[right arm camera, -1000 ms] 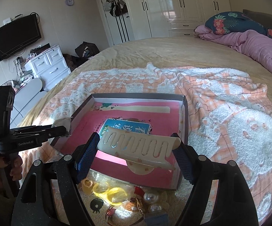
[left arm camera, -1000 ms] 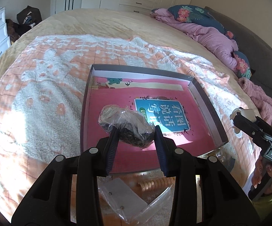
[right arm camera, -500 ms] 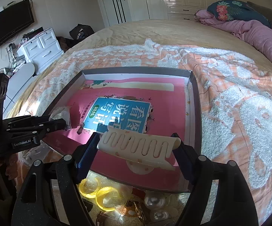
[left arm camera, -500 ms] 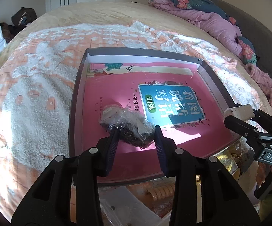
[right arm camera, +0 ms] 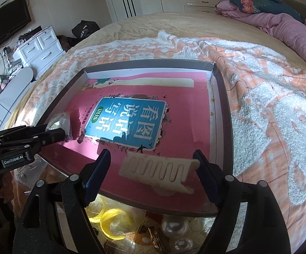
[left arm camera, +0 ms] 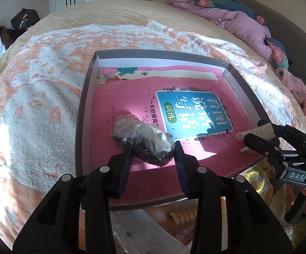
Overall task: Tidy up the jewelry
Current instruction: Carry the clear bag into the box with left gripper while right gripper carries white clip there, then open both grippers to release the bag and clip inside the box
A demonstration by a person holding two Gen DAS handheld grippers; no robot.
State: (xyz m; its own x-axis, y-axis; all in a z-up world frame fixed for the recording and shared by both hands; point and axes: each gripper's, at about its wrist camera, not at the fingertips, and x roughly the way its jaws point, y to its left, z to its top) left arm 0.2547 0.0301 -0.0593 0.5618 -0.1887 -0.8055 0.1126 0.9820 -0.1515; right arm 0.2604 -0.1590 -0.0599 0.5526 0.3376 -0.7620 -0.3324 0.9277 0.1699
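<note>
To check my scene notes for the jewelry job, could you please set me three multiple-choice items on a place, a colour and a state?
1. Where does the book lie?
A. inside the shallow box on the bed
B. on the white drawers
C. on the flowered pillow

2. What colour is most of the book's cover?
A. green
B. pink
C. black

3. How is the left gripper?
A. open and empty
B. shut on a pearl
C. shut on the plastic bag

Answers:
1 A, the box walls frame the book on all visible sides.
2 B, pink surrounds the teal title panel.
3 C, both pads press the bag's dark end.
</note>
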